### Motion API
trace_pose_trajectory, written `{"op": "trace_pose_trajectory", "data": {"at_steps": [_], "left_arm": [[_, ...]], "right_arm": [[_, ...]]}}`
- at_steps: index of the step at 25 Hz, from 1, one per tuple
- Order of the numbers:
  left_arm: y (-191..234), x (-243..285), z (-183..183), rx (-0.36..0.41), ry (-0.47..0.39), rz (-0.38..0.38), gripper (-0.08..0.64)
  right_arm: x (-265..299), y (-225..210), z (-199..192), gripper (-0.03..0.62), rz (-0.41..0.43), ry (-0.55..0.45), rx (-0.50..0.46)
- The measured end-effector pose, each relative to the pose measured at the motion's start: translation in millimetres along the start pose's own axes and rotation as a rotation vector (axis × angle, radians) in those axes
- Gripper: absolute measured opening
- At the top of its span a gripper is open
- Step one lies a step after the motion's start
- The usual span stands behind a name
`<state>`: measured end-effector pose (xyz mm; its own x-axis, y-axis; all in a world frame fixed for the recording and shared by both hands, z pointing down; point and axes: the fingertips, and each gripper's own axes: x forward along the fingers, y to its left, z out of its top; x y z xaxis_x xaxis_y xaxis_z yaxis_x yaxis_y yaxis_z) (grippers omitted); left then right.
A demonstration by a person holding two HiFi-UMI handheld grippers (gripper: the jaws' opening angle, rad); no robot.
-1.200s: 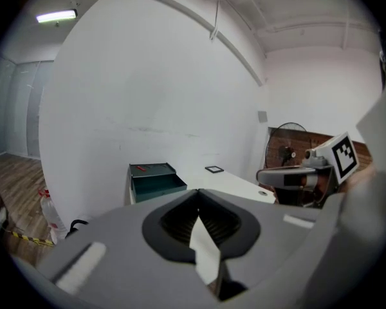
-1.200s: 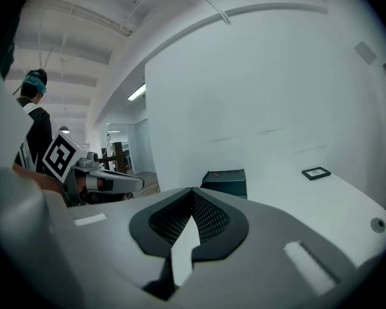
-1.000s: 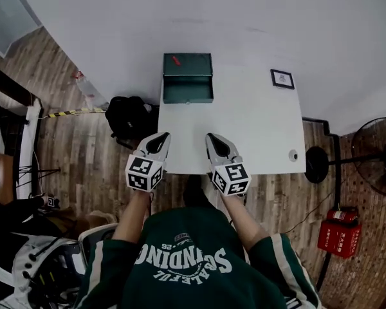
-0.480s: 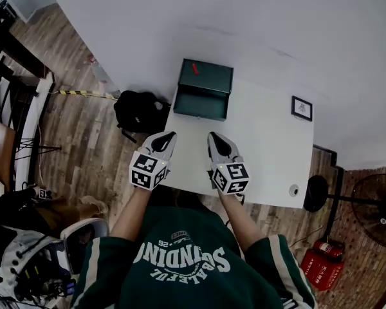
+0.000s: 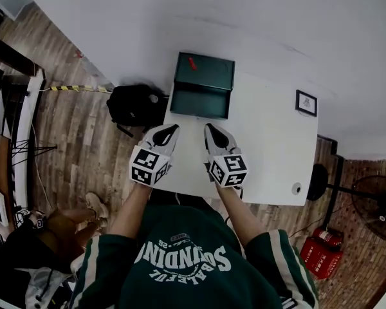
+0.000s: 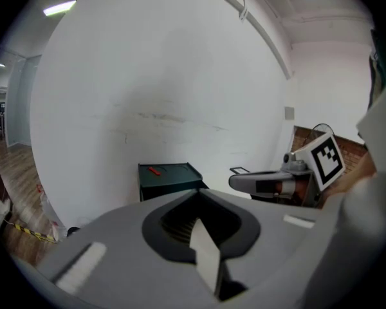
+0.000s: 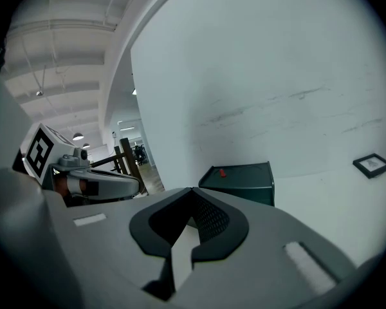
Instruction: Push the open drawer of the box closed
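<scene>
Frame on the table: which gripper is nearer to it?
Right. The right gripper is left of the frame, nearer the person; the left gripper is farther left.

head view: you look steeply down from above your own shoulders, tabletop [image 5: 270,147] well below | left gripper view: low, looks along its jaws toward the wall [image 6: 167,76], right gripper [image 6: 238,181] at its side | right gripper view: same heading, left gripper [image 7: 135,187] at its side | shared: all three hold the green box [image 5: 202,85]
</scene>
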<state>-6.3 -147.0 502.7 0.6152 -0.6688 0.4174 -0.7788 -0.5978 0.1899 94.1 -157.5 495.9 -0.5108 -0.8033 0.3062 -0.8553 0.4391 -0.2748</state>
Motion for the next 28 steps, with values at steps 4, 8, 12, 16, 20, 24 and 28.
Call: {"op": "trace_pose_trajectory", "data": {"at_steps": [4, 8, 12, 16, 20, 24, 28], "left_arm": [[4.7, 10.4, -12.8, 0.001, 0.04, -0.033, 0.052], [13.6, 24.1, -26.5, -0.008, 0.069, -0.058, 0.052], [20.4, 32.3, -43.3, -0.029, 0.101, -0.073, 0.052], [24.0, 36.3, -55.7, -0.044, 0.128, -0.088, 0.052], [28.3, 38.9, -62.4, -0.055, 0.144, -0.096, 0.052], [36.4, 39.5, -64.7, -0.068, 0.15, -0.093, 0.052], [43.1, 40.2, -68.1, -0.082, 0.157, -0.092, 0.052]], "right_arm": [[9.1, -7.0, -21.1, 0.002, -0.03, 0.043, 0.031], [22.4, -14.2, -45.4, 0.002, -0.049, 0.095, 0.054], [34.5, -17.3, -69.0, 0.002, -0.052, 0.141, 0.073], [44.7, -19.3, -85.1, 0.002, -0.049, 0.174, 0.098], [53.0, -27.7, -100.6, 0.039, -0.089, 0.217, 0.129], [63.3, -35.6, -112.2, 0.1, -0.13, 0.254, 0.157], [73.5, -41.5, -125.7, 0.098, -0.162, 0.302, 0.175]]}}
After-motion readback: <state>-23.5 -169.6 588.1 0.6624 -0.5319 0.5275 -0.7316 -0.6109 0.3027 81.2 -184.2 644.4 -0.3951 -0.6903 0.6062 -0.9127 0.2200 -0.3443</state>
